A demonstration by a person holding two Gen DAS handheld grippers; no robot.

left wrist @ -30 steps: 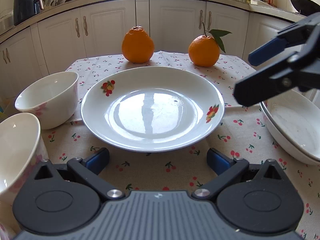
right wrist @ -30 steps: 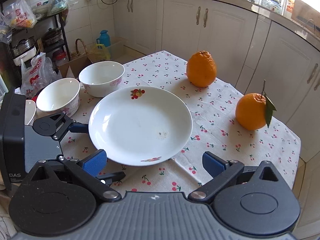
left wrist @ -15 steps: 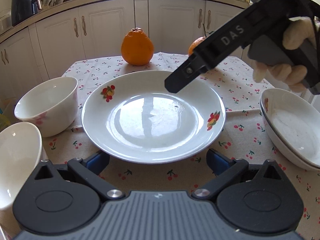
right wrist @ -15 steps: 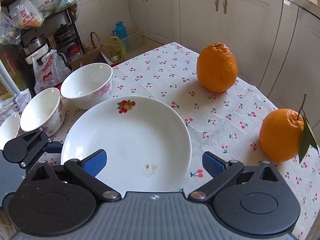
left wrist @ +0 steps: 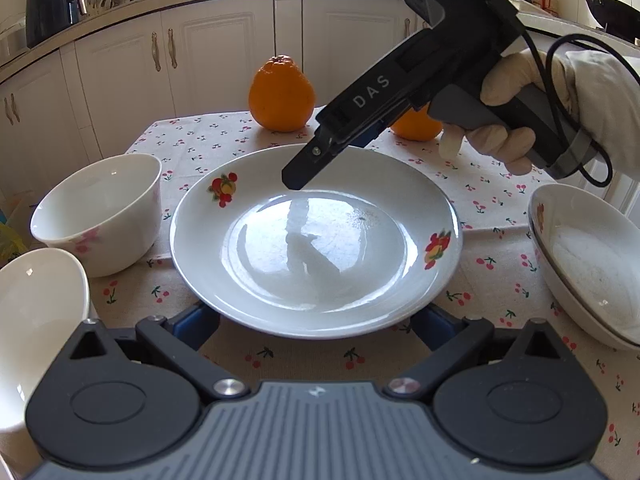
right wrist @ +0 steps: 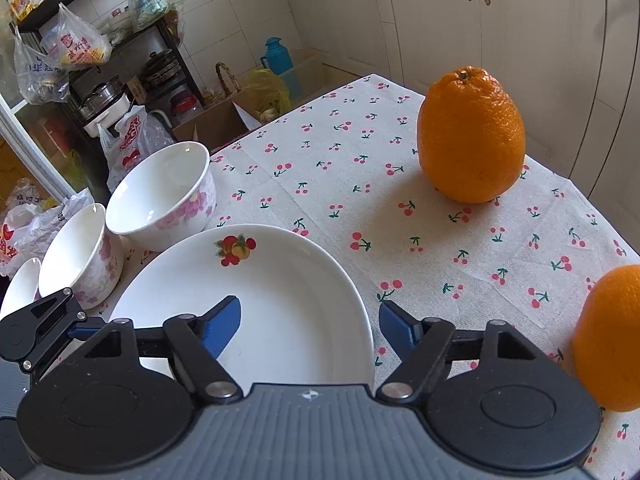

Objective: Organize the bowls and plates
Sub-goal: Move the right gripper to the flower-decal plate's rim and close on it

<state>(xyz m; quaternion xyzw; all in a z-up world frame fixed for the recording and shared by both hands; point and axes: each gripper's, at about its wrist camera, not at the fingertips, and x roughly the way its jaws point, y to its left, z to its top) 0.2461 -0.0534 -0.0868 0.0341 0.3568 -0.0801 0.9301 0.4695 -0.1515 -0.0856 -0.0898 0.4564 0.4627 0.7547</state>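
A white plate (left wrist: 316, 240) with fruit prints lies in the middle of the cherry-print tablecloth. My left gripper (left wrist: 316, 320) sits at its near rim, which covers the blue tips; the jaws are wide and closing slightly, pressing nothing. A gloved hand (left wrist: 500, 120) holds my right gripper (left wrist: 296, 178) tilted down over the plate's far side. In the right wrist view the right gripper (right wrist: 310, 320) straddles the plate (right wrist: 280, 280): one pad is over the inside, the other outside the rim. Its jaws are closing, still apart from the rim.
White bowls (left wrist: 100, 216) (left wrist: 36, 320) stand left of the plate, seen too in the right wrist view (right wrist: 160, 192) (right wrist: 80, 256). Stacked deep plates (left wrist: 592, 264) sit at the right. Two oranges (left wrist: 280, 94) (left wrist: 416, 128) stand at the far table edge, with kitchen cabinets behind.
My right gripper has swung in from the right and come down over the plate, and its jaws have narrowed around the rim. The left gripper has stayed at the near rim.
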